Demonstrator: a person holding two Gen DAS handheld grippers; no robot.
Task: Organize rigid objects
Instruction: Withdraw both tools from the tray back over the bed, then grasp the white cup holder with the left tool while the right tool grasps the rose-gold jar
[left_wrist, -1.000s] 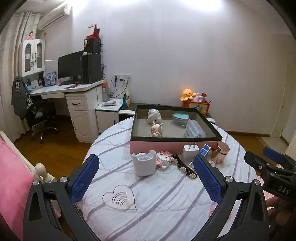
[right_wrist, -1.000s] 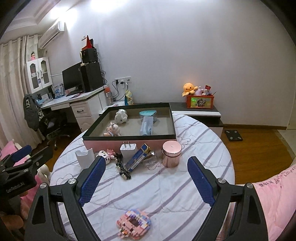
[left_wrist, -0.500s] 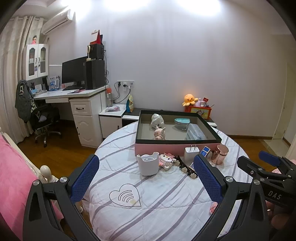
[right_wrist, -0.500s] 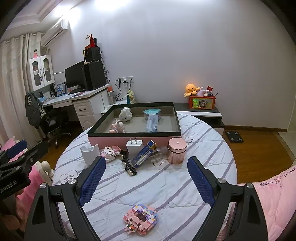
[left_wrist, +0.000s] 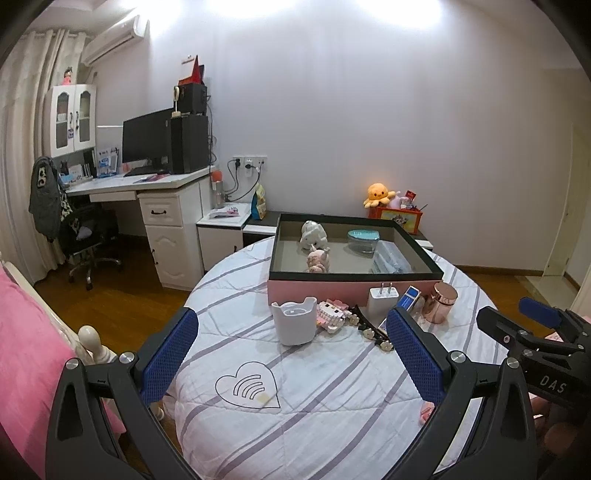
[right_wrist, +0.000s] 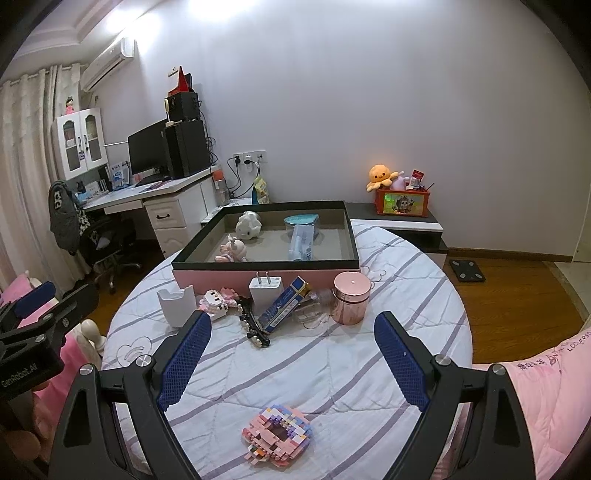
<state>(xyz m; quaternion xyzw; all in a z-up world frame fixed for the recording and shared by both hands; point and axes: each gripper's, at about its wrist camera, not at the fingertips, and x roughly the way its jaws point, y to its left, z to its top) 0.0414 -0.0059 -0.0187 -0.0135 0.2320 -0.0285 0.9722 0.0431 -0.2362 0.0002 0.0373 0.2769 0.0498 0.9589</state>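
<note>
Rigid objects are gathered in a row against the near wall of the pink box (right_wrist: 266, 275), toward 12 o'clock from both grippers: a white cup (right_wrist: 177, 304), a charger (right_wrist: 265, 290), a blue carton (right_wrist: 282, 310) and a rose-gold canister (right_wrist: 351, 297), presumably staged for loading. A brick model (right_wrist: 277, 435) is left apart at 6 o'clock. The fingers of the left gripper (left_wrist: 291, 360) and right gripper (right_wrist: 291, 360) are spread wide, nothing being held.

Pink box (right_wrist: 266, 277) with a black rim sits open at the table's far side, holding 2 small figurines (right_wrist: 248, 225), a teal container (right_wrist: 301, 220) and what looks like a clear packet. In front: white cup (right_wrist: 176, 302), white charger (right_wrist: 265, 290) prongs-up, blue carton (right_wrist: 282, 310), rose-gold jar (right_wrist: 351, 297). A pink brick build (right_wrist: 277, 434) lies nearest.
</note>
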